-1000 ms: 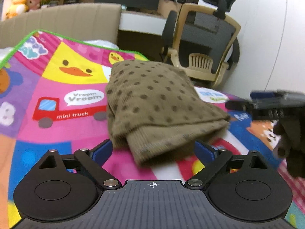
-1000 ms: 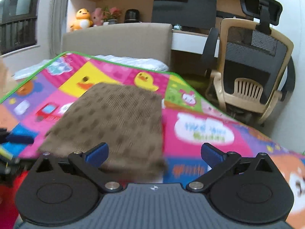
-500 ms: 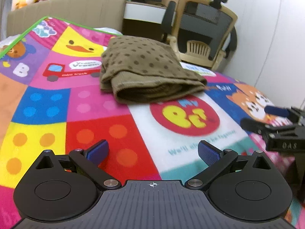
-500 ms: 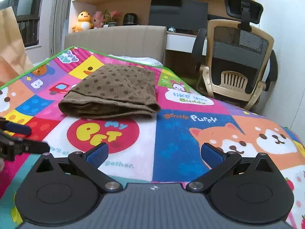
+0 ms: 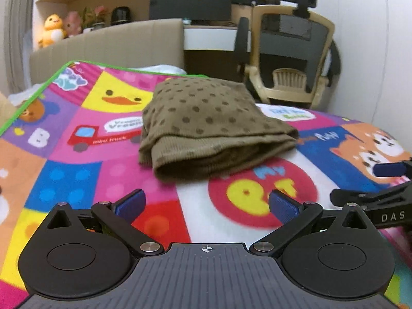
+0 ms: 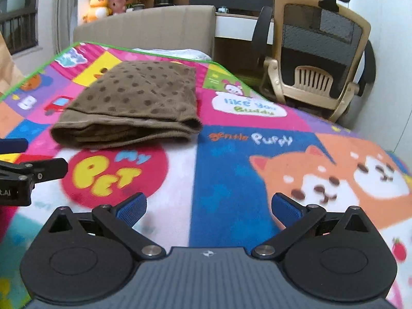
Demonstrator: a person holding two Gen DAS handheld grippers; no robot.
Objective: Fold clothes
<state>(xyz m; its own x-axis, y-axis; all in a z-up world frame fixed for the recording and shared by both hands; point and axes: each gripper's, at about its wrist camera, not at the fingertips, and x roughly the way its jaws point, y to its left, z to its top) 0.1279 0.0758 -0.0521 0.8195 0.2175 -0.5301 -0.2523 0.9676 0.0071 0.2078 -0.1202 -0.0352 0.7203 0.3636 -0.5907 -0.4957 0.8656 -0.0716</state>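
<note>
A brown garment with dark dots (image 5: 211, 126) lies folded into a thick rectangle on the colourful cartoon blanket (image 5: 77, 159); it appears in the right wrist view too, as the folded garment (image 6: 134, 108). My left gripper (image 5: 206, 204) is open and empty, a short way in front of the garment's near edge. My right gripper (image 6: 208, 208) is also open and empty, over the blue and white patches, right of the garment. Each gripper shows at the edge of the other's view: right gripper (image 5: 383, 180), left gripper (image 6: 23, 159).
The blanket covers a bed with a beige headboard (image 6: 144, 28). Beyond its far right edge stand an office chair (image 5: 291, 59) and a desk with a monitor (image 5: 190, 0). Plush toys (image 5: 54, 28) sit on a shelf. A white wall (image 6: 391, 51) is on the right.
Both grippers pulled back from the garment a second ago, leaving it folded on the blanket. Since half a second ago the left gripper has come a little closer to it again.
</note>
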